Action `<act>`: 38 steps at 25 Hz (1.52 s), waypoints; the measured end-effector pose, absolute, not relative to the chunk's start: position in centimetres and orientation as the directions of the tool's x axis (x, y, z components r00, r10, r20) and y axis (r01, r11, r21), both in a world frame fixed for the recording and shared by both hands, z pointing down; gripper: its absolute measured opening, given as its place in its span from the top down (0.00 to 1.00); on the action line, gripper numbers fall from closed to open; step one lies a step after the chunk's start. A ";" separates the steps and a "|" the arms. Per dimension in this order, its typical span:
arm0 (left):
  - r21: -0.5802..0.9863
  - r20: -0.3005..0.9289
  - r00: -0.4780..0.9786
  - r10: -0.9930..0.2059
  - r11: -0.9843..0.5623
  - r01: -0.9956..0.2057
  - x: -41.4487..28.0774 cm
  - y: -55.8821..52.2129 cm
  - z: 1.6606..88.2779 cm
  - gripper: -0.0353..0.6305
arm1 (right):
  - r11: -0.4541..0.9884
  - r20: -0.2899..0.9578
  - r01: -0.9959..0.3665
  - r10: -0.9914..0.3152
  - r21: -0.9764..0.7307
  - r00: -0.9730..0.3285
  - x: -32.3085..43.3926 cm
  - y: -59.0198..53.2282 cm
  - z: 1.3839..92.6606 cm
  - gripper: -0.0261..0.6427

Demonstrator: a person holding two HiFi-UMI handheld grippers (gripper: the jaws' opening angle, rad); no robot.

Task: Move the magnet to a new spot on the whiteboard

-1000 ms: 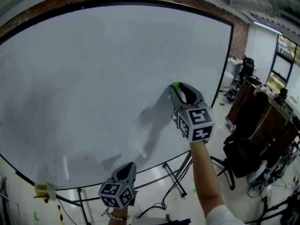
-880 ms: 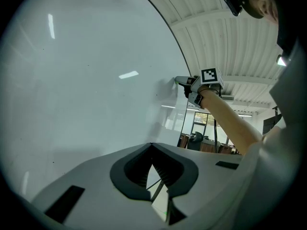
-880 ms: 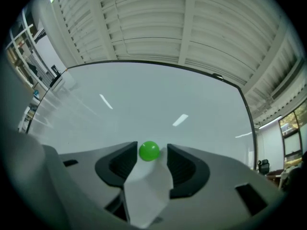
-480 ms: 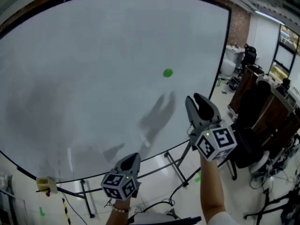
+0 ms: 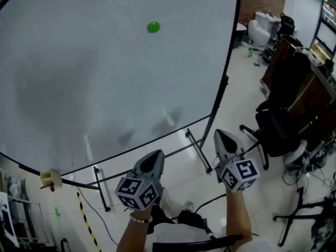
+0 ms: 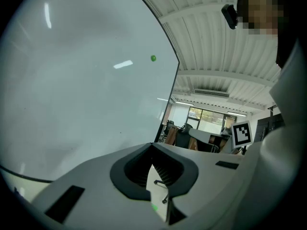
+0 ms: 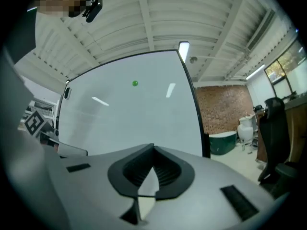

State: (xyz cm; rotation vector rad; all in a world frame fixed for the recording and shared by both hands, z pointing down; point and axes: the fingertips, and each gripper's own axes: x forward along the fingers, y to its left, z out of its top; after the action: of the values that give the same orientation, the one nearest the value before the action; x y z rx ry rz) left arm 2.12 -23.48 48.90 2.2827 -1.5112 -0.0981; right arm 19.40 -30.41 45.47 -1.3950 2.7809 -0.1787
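Note:
A small green magnet [image 5: 153, 27] sticks high on the big whiteboard [image 5: 105, 83], with nothing touching it. It also shows in the left gripper view as the green magnet [image 6: 153, 58] and in the right gripper view as the green magnet [image 7: 135, 84]. Both grippers hang low, below the board's bottom edge and well away from it. My right gripper [image 5: 220, 134] has just closed its jaws on nothing; its tips meet in its own view [image 7: 153, 146]. My left gripper [image 5: 156, 154] is also shut and empty, tips touching [image 6: 152, 146].
The board stands on a black metal frame with legs [image 5: 200, 152] on the pale floor. Dark office chairs [image 5: 278, 127] and desks crowd the right side. A small yellow object [image 5: 50, 178] sits at the board's lower left corner, with striped tape [image 5: 86, 222] below.
The right gripper let go of the magnet, drew back and dropped below the board, its jaws closing. The left gripper shifted too. The magnet stays on the board.

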 end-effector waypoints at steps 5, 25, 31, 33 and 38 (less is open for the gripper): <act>0.350 0.217 0.448 -0.867 -0.359 -0.865 5.5 -21.6 51.0 0.95 | 0.567 0.120 -0.794 -0.792 -0.217 -0.599 21.4 -27.8 52.2 0.96; 0.364 0.270 0.503 -0.821 -0.397 -0.843 -9.8 0.1 53.7 0.95 | 0.477 0.239 -0.845 -0.815 -0.240 -0.528 6.2 -0.3 55.3 0.95; 0.378 0.247 0.569 -0.784 -0.463 -0.802 -10.1 5.2 52.3 0.95 | 0.439 0.249 -0.876 -0.842 -0.200 -0.479 5.1 6.6 52.1 0.95; 0.380 0.235 0.582 -0.778 -0.477 -0.792 -9.5 6.3 51.8 0.95 | 0.432 0.237 -0.882 -0.852 -0.186 -0.467 5.7 7.8 51.0 0.95; 0.376 0.212 0.600 -0.771 -0.502 -0.779 -7.2 8.2 50.5 0.95 | 0.420 0.218 -0.882 -0.859 -0.214 -0.462 8.2 10.1 50.1 0.95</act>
State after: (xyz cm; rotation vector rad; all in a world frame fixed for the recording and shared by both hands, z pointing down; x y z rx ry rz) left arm -7.21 8.21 50.54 2.3951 -1.2359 0.0230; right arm 8.15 10.10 50.07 -1.6647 2.7095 -0.4833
